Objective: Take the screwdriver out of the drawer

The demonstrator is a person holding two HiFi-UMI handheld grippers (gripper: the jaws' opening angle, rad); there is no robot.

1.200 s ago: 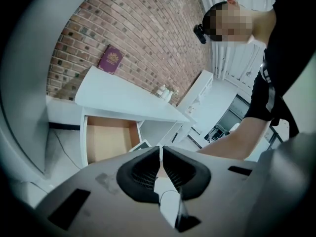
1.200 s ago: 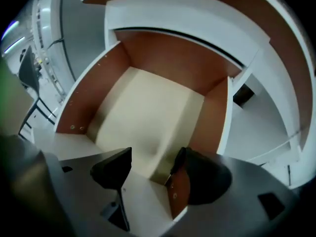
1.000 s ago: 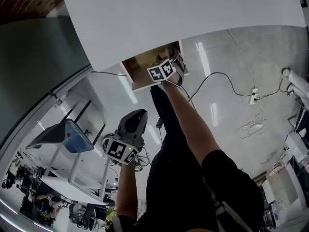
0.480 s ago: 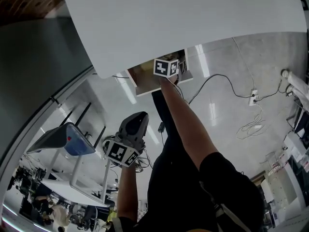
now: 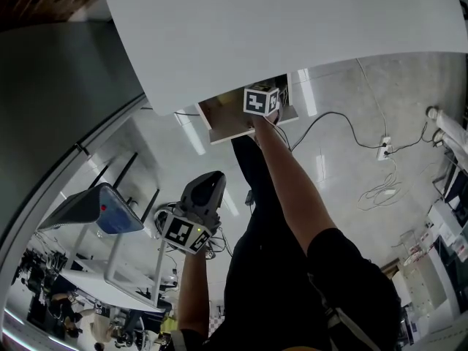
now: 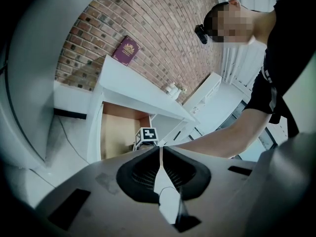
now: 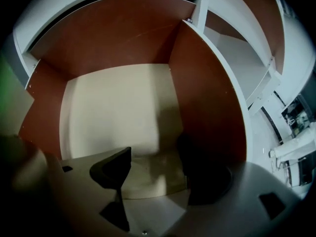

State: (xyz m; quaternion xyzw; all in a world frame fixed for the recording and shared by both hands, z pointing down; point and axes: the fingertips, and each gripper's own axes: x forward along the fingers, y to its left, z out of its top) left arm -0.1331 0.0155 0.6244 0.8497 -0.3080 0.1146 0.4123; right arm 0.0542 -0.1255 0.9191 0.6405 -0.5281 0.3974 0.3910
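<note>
right claw (image 7: 155, 156) now deeper in drawer (image 7: 113, 102), released, empty | no screwdriver in view, grasp still pending | left claw (image 6: 160, 157) clenched

Reddish-brown wood-look board, smooth, is seen on the drawer (image 7: 207, 98) walls; its bottom is shown pale and matt, centre of the right gripper view. The desk top (image 5: 292, 20), upper head view, is seen smooth matt white. The ground (image 5: 409, 93) is shown glossy grey, lights reflected. The brick wall (image 6: 163, 28) is seen rough. The left gripper (image 6: 160, 151) shell is shown matt grey plastic, pads (image 6: 143, 173) black and ribbed.
</note>
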